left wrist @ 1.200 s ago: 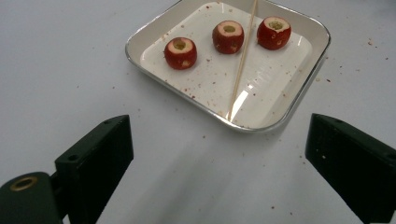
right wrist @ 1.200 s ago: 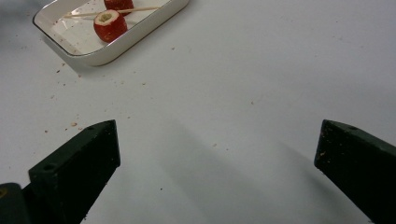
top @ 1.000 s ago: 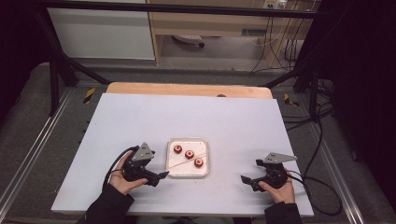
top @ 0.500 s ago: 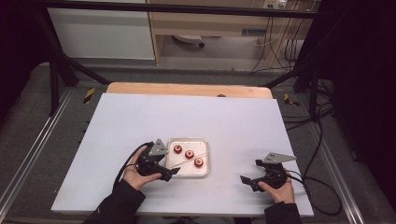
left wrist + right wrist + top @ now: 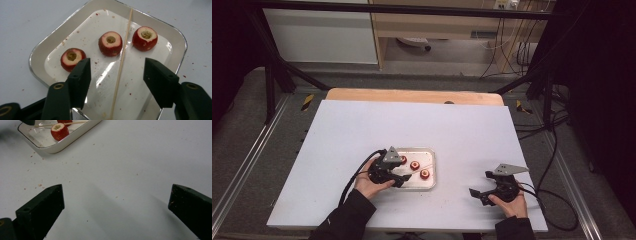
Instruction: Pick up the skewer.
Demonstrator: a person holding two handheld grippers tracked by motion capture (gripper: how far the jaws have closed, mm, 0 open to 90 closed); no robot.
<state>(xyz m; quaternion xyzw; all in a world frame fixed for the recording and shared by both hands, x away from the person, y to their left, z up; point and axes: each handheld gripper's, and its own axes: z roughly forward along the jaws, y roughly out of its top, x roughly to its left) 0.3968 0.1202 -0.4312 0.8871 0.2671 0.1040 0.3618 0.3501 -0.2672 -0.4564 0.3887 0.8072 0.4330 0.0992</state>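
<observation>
The left tool (image 5: 117, 75) is held over the white tray (image 5: 45, 47) with its jaws half apart, having just been closing; the wooden skewer (image 5: 122, 62) lies between them, ungripped. The right tool (image 5: 117, 202) is seen wide open above the bare desk (image 5: 462, 125), nothing between its jaws. Three cored red fruits (image 5: 110, 43) sit at twelve o'clock from the left tool.

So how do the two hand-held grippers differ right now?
The left gripper reaches over the white tray, its jaws just closing either side of the skewer without touching it. The right gripper sits apart over bare table, jaws wide. Both are black, and neither holds anything.
</observation>
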